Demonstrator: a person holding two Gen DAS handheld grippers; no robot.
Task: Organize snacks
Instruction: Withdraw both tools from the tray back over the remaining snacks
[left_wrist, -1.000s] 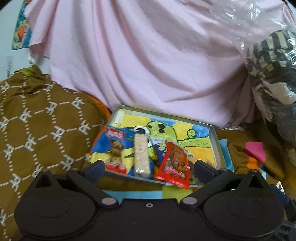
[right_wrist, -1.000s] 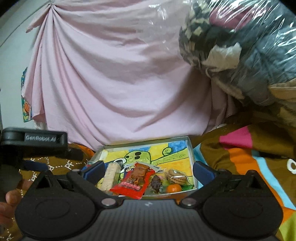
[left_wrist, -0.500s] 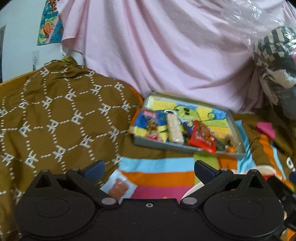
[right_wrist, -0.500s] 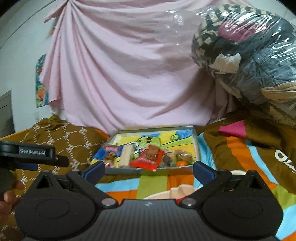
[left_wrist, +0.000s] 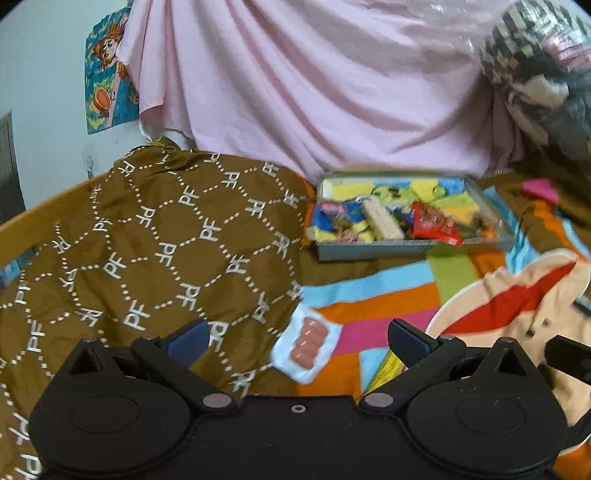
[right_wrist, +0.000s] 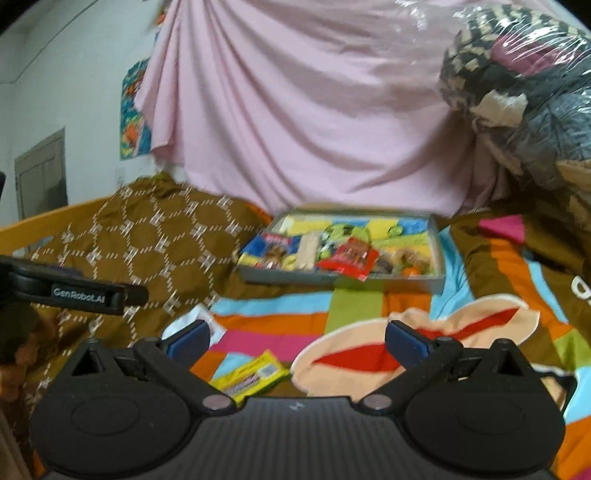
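A grey tray (left_wrist: 369, 251) with a cartoon-printed bottom lies on the bed at the back and holds several snack packs, among them a red packet (left_wrist: 436, 223) and a pale bar (left_wrist: 382, 221). The tray also shows in the right wrist view (right_wrist: 332, 278). A clear pack of pink sausages (left_wrist: 308, 341) lies on the striped blanket just ahead of my left gripper (left_wrist: 297, 336), which is open and empty. A yellow snack pack (right_wrist: 255, 374) lies just ahead of my right gripper (right_wrist: 295, 336), which is open and empty.
A brown patterned quilt (left_wrist: 147, 251) is heaped on the left. A pink sheet (left_wrist: 314, 92) hangs behind the tray. A plastic-wrapped bundle of clothes (right_wrist: 517, 92) sits at the right. The left gripper's body (right_wrist: 74, 291) shows at the left of the right wrist view.
Both grippers have pulled back from the tray, which now looks smaller and farther. The sausage pack and the yellow pack have come into view on the blanket in front of them.
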